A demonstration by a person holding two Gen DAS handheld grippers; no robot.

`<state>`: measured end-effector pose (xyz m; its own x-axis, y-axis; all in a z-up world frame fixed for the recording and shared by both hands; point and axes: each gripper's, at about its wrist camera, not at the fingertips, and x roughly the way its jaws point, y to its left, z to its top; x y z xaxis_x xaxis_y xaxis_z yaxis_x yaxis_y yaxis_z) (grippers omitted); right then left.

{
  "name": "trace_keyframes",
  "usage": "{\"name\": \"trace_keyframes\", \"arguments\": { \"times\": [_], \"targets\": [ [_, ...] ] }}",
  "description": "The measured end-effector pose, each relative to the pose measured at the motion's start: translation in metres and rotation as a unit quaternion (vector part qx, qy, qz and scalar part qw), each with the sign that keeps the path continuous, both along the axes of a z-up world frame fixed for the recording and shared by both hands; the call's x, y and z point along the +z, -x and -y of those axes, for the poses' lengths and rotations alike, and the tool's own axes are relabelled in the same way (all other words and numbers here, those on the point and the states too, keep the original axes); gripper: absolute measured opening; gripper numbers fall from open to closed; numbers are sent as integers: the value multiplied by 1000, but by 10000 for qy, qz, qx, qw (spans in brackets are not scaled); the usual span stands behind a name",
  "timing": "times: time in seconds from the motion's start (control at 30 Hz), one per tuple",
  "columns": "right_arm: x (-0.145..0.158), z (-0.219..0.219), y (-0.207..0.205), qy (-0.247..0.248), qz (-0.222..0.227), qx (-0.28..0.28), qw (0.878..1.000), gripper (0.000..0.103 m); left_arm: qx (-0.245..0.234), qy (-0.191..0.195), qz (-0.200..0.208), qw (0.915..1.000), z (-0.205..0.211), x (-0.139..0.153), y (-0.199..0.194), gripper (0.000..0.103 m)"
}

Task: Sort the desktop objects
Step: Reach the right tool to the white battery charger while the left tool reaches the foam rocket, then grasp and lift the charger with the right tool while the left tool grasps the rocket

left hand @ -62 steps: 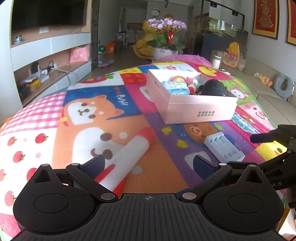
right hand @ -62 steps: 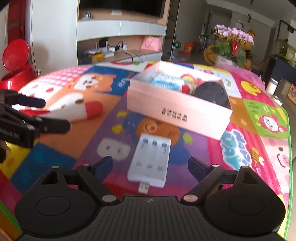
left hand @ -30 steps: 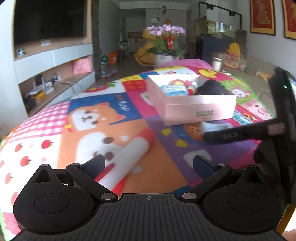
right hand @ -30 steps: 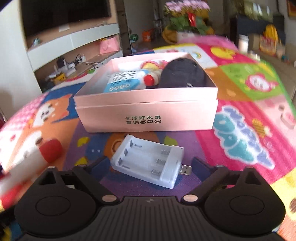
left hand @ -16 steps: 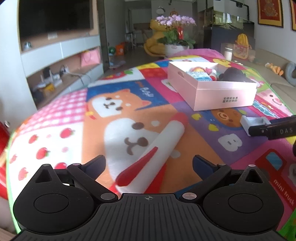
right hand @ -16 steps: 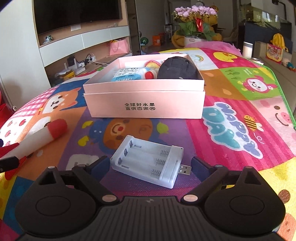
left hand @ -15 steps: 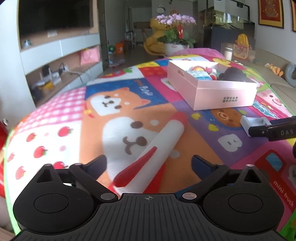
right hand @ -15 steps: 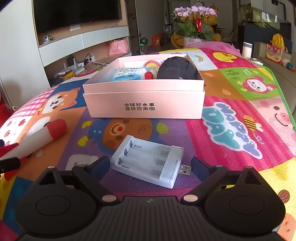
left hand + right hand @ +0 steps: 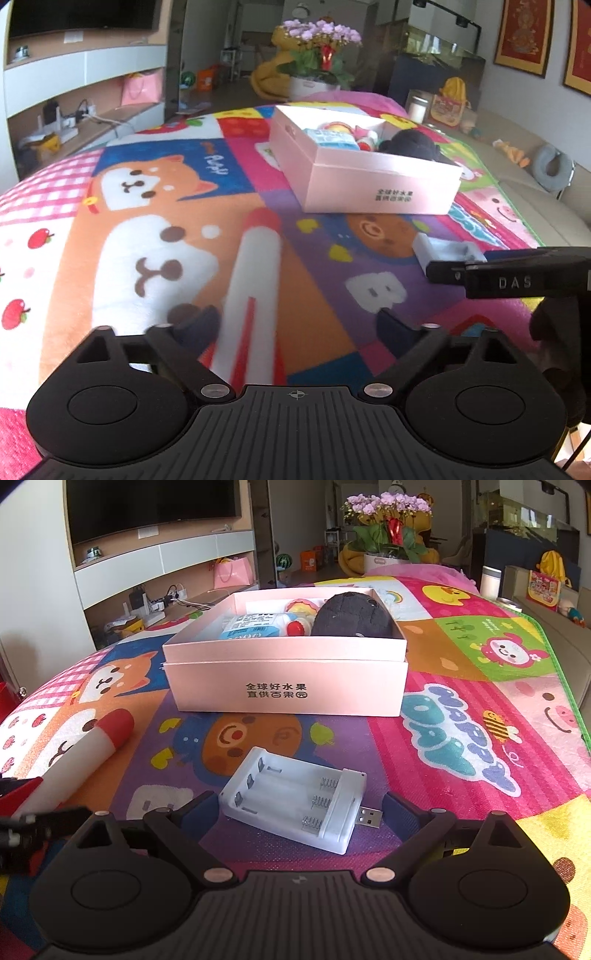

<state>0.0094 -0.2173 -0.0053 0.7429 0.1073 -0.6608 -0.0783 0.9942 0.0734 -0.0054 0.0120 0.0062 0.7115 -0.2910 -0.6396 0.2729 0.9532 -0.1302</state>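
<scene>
The left gripper (image 9: pixel 295 325) has just been opening; its jaws stand spread around the toy rocket (image 9: pixel 255 280), not yet pressing. It should close on the white body. At three o'clock, the right gripper (image 9: pixel 295 808) is spread around the white battery charger (image 9: pixel 295 797). The pink box (image 9: pixel 288 686) waits at twelve o'clock on the cartoon play mat (image 9: pixel 461 746); orchids (image 9: pixel 388 502) stand behind.

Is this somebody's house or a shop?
It looks like a home, most likely a living room. There is a big television over wall shelves, a sofa at the side, and a potted plant with purple flowers standing on the floor.
</scene>
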Motion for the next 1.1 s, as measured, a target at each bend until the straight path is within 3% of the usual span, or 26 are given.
{"name": "trace_keyframes", "arguments": {
  "times": [0.1,0.37,0.57,0.73,0.77,0.8,0.83,0.87,0.93,1.0,1.1],
  "targets": [
    [0,2,-1,-46,-6,-33,10000,97,64,-13,-76,9999,0,0,0,102],
    [0,3,-1,-61,-20,-44,10000,100,188,193,-186,9995,-6,-1,-1,103],
    [-1,3,-2,-97,-28,-73,9999,103,11,-235,-200,9995,4,-1,-1,103],
    [-1,5,-2,-130,-29,-99,9999,103,353,-57,-50,9993,0,5,-2,102],
    [-1,5,-2,-129,-31,-101,9999,103,397,-183,35,9990,1,6,-2,96],
    [-1,5,-2,-131,-27,-101,9999,103,419,-357,94,9984,3,6,-2,77],
    [-1,5,-2,-130,-21,-98,9999,103,422,-494,80,9979,4,5,-4,69],
    [-1,5,-2,-134,-11,-98,9999,103,427,-546,38,9976,4,3,-6,63],
    [-1,5,-1,-132,6,-96,9999,103,433,-598,79,9972,4,3,-5,63],
    [-1,3,-1,-63,12,-116,9999,103,413,-623,130,9971,3,4,-4,42],
    [-1,-2,-1,126,-24,-161,9998,103,377,-584,142,9975,0,6,-2,33]
  ]
}}
